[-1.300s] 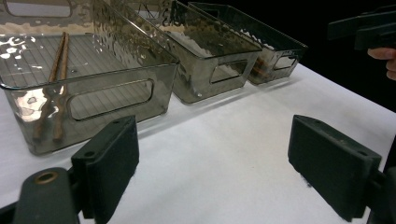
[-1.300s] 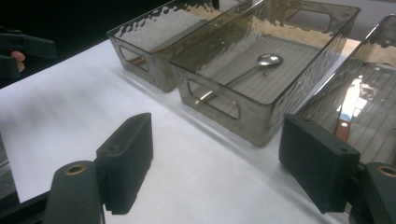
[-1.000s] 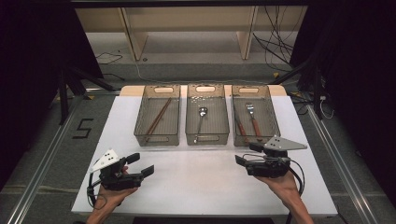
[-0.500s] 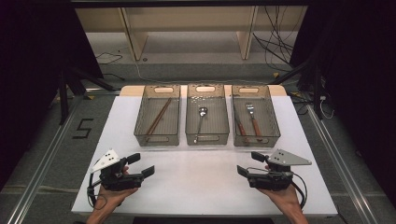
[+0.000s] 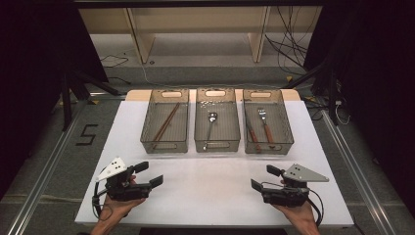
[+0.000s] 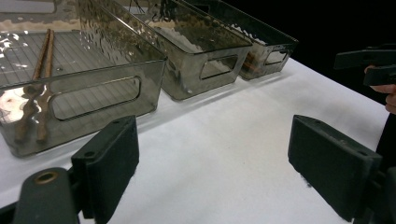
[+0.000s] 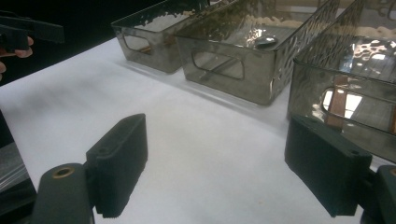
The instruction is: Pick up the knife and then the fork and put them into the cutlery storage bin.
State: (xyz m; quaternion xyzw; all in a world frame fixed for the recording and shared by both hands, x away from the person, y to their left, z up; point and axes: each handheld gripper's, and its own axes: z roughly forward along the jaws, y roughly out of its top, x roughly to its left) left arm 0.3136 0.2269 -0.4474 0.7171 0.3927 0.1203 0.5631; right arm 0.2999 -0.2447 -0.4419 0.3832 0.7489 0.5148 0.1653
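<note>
left gripper (image 5: 150,174): held low over the near left of the table (image 5: 215,196), jaws spread wide, nothing between them; in the left gripper view just bare white surface between the pads.
right gripper (image 5: 262,178): near right of the table, jaws have just been opening and now stand wide apart, empty; in the right gripper view bare tabletop between the pads.
hands: left hand (image 5: 115,208) and right hand (image 5: 297,215) come in from the bottom edge, each wrapped round its gripper body.
nearest things: three clear smoky bins in a row across the far half of the table, well apart from both grippers.
left bin (image 5: 147,128): holds a pair of wooden chopsticks (image 5: 166,122) lying on a diagonal.
middle bin (image 5: 199,128): holds a metal spoon (image 5: 210,128), bowl toward the far end.
right bin (image 5: 288,131): holds a fork (image 5: 265,126) with wooden handle, plus a second wooden-handled piece beside it, can't tell what.
loose cutlery on table: none seen; all pieces sit in bins.
step, my read: sorting looks finished or paused, both grippers parked at the near edge.
next move, my read: if anything, reach forward into a bin, come down from above between the walls, close on a handle.
</note>
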